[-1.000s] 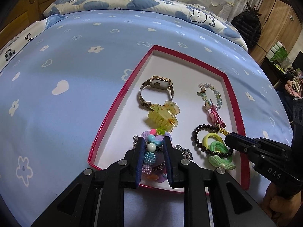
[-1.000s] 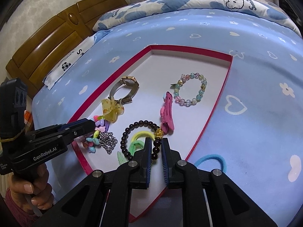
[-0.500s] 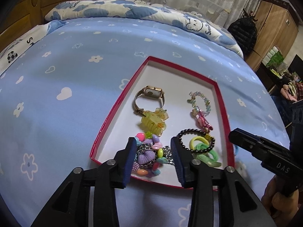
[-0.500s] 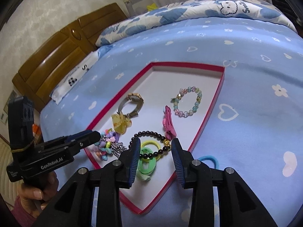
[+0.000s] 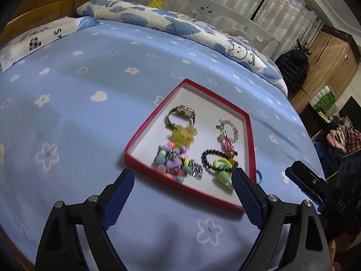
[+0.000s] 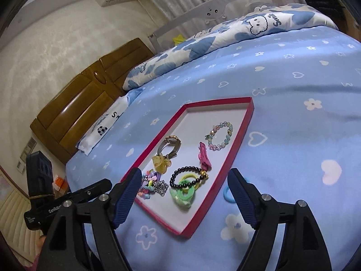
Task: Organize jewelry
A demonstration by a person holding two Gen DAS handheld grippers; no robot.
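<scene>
A red-rimmed white tray (image 5: pixel 251 135) (image 6: pixel 158 135) lies on the blue bedsheet. In it are a gold watch (image 5: pixel 181 113) (image 6: pixel 170 145), a yellow hair claw (image 5: pixel 182 135) (image 6: pixel 161 162), a colourful bead bracelet with a chain (image 5: pixel 173 163) (image 6: pixel 150 184), a black bead bracelet (image 5: pixel 211 160) (image 6: pixel 188 177) over green and yellow hair ties (image 5: pixel 222 174) (image 6: pixel 182 195), a pink clip (image 5: pixel 227 145) (image 6: pixel 204 155) and a pastel bead bracelet (image 5: pixel 229 127) (image 6: pixel 220 135). My left gripper (image 5: pixel 182 176) and right gripper (image 6: pixel 183 176) hover before the tray's near edge. Their jaws are opening, with nothing between them.
A blue hair tie (image 6: pixel 227 192) (image 5: pixel 259 176) lies on the sheet just right of the tray. A cloud-print duvet (image 5: pixel 180 24) is rolled along the far side of the bed, with a wooden headboard (image 6: pixel 85 103) at the left. Wardrobes (image 5: pixel 327 63) stand at the right.
Both grippers let go of jewelry in the tray, the left of the colourful bead bracelet and the right of the black bead bracelet, opened wide, and drew back and up.
</scene>
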